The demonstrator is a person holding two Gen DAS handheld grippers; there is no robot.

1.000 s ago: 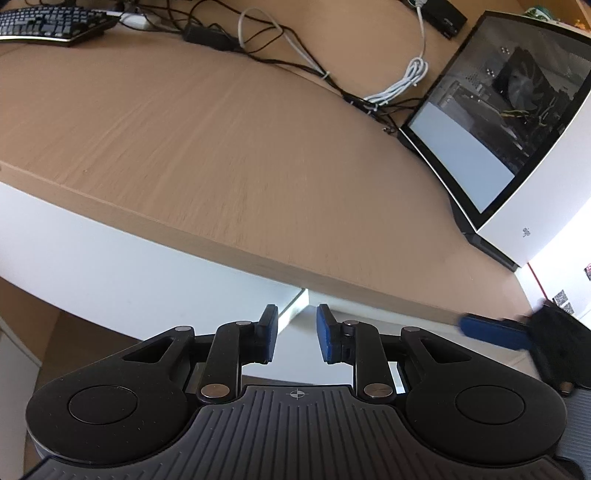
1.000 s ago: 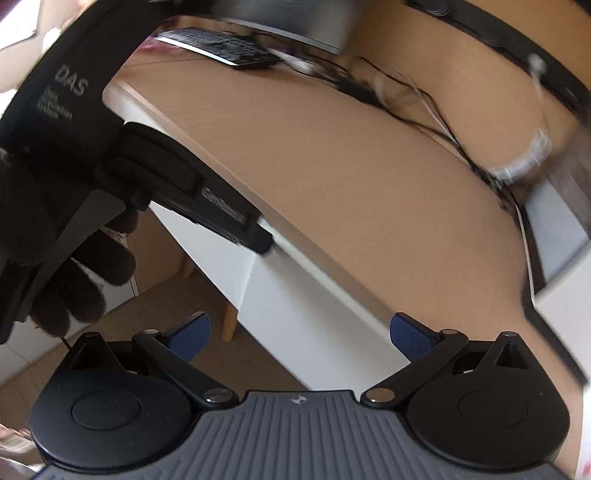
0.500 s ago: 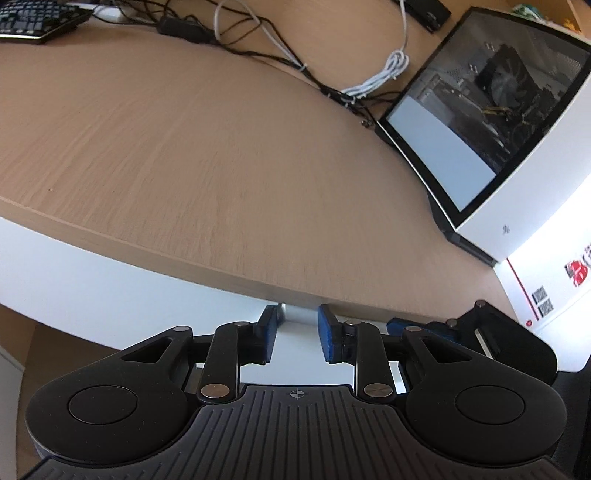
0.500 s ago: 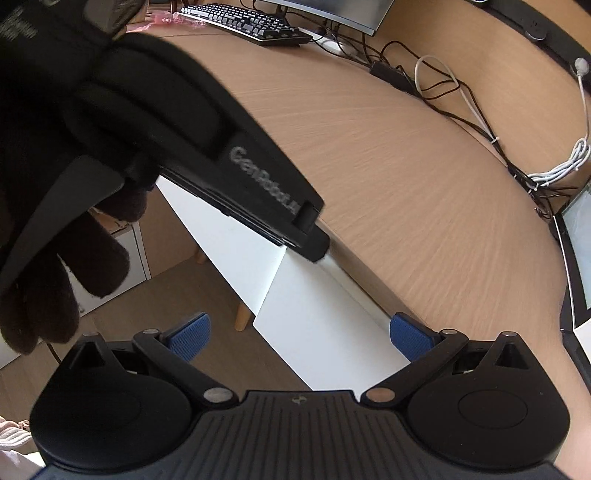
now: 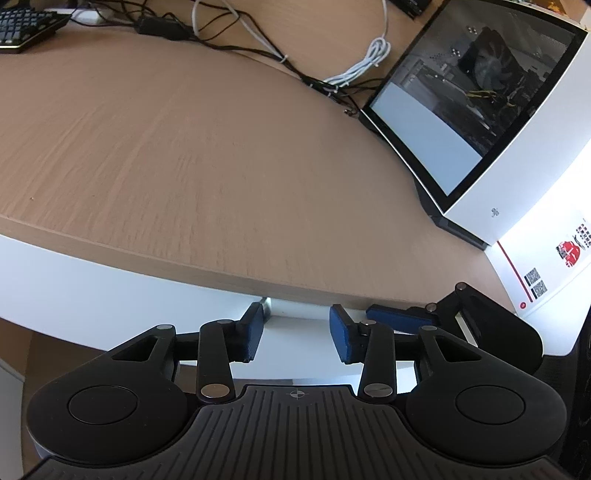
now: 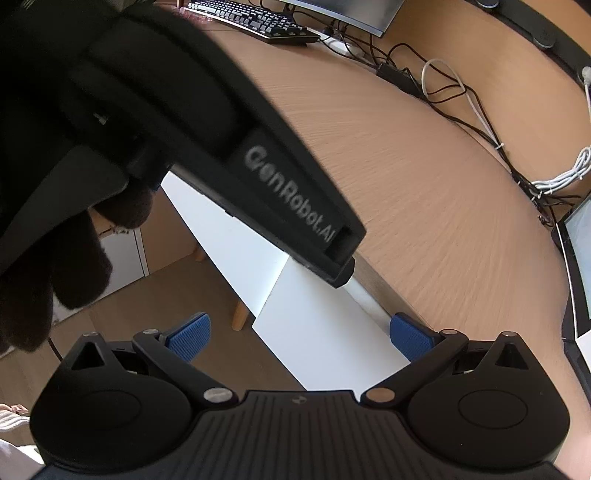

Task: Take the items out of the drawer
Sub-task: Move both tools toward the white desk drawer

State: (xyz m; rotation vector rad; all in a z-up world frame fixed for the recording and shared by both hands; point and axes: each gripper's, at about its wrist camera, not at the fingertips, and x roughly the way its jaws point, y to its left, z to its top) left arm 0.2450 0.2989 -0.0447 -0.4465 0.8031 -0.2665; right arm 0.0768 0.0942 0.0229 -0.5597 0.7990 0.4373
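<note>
A white drawer front (image 5: pixel 92 295) runs under the edge of the wooden desk (image 5: pixel 184 147). No item from the drawer shows in either view. My left gripper (image 5: pixel 297 328) is open a little, its blue pads level with the top of the white front at a small metal piece (image 5: pixel 266 303), with nothing between them. One blue finger (image 5: pixel 391 318) of the right gripper pokes in just to its right. My right gripper (image 6: pixel 299 332) stands wide open and empty before the white panels (image 6: pixel 317 332). The left gripper's black body (image 6: pixel 288 195), held by a dark gloved hand (image 6: pixel 44 280), fills that view's upper left.
A white computer case with a glass side (image 5: pixel 498 129) stands at the desk's right, with a white printed box (image 5: pixel 546 273) in front of it. Cables (image 5: pixel 258 48) and a keyboard (image 5: pixel 22 26) lie at the back. A wooden leg (image 6: pixel 240 314) stands below the desk.
The left gripper's jaws have widened a little. The right gripper has come in close beside the left one, whose body now looms larger in the right wrist view.
</note>
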